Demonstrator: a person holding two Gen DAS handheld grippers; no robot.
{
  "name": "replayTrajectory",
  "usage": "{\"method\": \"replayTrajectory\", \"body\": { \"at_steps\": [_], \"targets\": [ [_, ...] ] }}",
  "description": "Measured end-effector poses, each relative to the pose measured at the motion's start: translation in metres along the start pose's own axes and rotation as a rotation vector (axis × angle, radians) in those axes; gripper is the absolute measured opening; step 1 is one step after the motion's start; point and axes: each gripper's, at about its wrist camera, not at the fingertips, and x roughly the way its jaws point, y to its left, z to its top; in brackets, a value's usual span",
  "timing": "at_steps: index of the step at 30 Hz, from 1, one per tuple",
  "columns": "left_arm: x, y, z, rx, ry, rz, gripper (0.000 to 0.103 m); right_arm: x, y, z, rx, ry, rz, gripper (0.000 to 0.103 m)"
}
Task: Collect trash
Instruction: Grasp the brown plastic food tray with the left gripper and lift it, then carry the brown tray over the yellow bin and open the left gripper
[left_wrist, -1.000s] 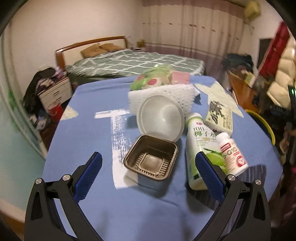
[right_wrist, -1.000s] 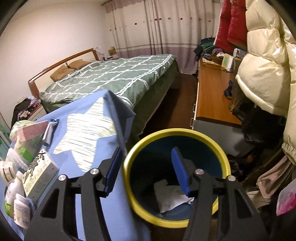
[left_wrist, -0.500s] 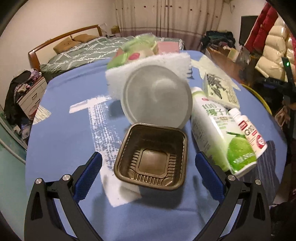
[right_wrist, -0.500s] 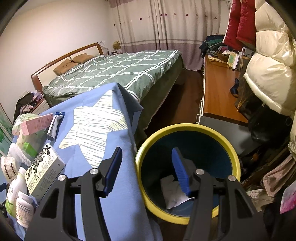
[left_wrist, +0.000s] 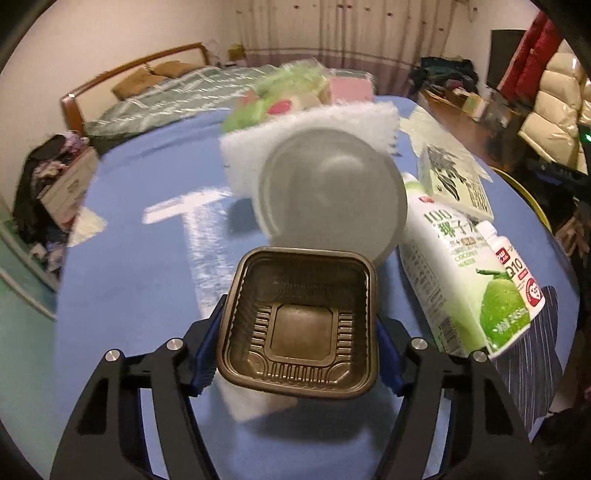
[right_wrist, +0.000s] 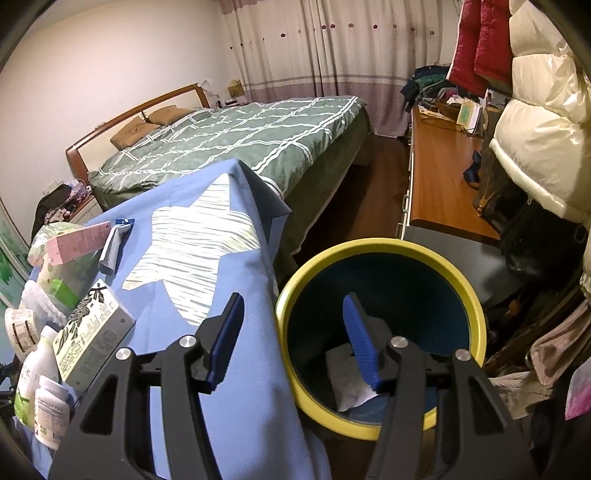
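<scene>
Left gripper (left_wrist: 297, 356): jaws have just been closing and now grasp the brown tray (left_wrist: 301, 325). Right gripper (right_wrist: 293, 341): jaws released, empty, above the bin (right_wrist: 369, 251) rim.

Home bedroom: bed (right_wrist: 236, 144), curtains (right_wrist: 314, 44).

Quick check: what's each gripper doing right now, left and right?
Left gripper: jaws have just been closing, now clamped on the brown plastic tray.
Right gripper: open, holding nothing, above the yellow-rimmed bin.
</scene>
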Motion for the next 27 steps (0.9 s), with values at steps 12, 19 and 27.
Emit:
{"method": "replayTrajectory", "body": {
  "at_steps": [12,19,27],
  "targets": [
    [-0.077,-0.052,0.038,-0.048,-0.120,0.068,0.068,-0.037,-0.034,-0.018,0.046,-0.053,0.013,0.053],
    [-0.061,-0.151,0.077,0.069,-0.138,-0.072,0.068,-0.069,-0.071,-0.030,0.070,-0.099,-0.026,0.054],
    [-0.009,-0.276,0.118,0.196,-0.091,-0.197,0.068,-0.097,-0.113,-0.043,0.076,-0.136,-0.103,0.055]
  ]
}}
